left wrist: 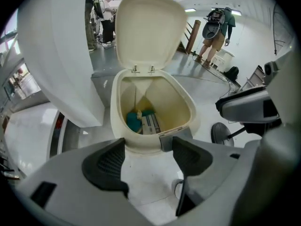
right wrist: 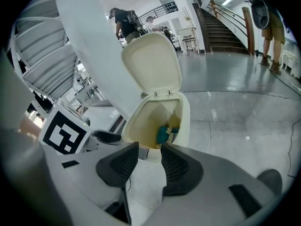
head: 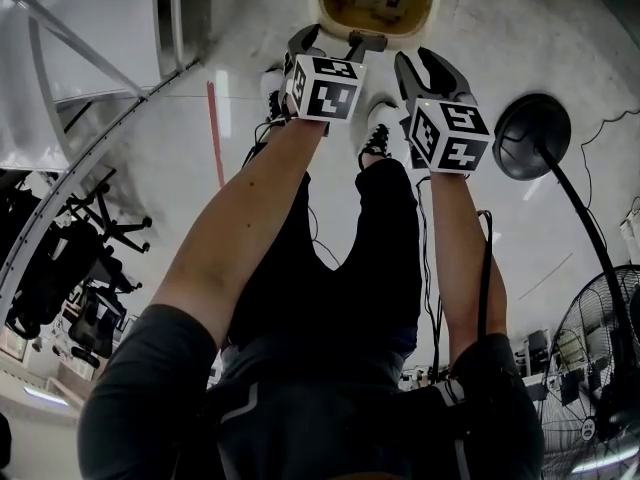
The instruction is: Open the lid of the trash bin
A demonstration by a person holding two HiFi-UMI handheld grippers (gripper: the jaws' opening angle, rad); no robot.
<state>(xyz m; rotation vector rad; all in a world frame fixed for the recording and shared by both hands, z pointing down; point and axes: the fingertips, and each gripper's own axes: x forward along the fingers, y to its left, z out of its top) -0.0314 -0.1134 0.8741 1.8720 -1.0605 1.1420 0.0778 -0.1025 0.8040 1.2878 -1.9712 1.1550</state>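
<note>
The cream trash bin [head: 430, 8] stands on the floor at the top of the head view with its mouth uncovered. In the left gripper view its lid [left wrist: 149, 29] stands upright on two hinges behind the rim [left wrist: 190, 108]. A teal item [left wrist: 134, 121] and a small carton [left wrist: 150, 124] lie inside. A grey tab [left wrist: 175, 136] sits on the front rim. My left gripper [left wrist: 148, 157] is open just before that rim, with nothing between the jaws. My right gripper [right wrist: 149, 161] hovers to the right, its jaws a little apart and empty, and looks at the bin [right wrist: 184, 121] and the raised lid [right wrist: 153, 65].
A fan's round base [head: 530, 133] and pole stand right of the bin, with the fan's cage [head: 600, 368] nearer. A white slanted column [left wrist: 61, 55] rises left of the bin. A red strip [head: 213, 128] lies on the floor. People stand far behind, near a staircase [right wrist: 225, 27].
</note>
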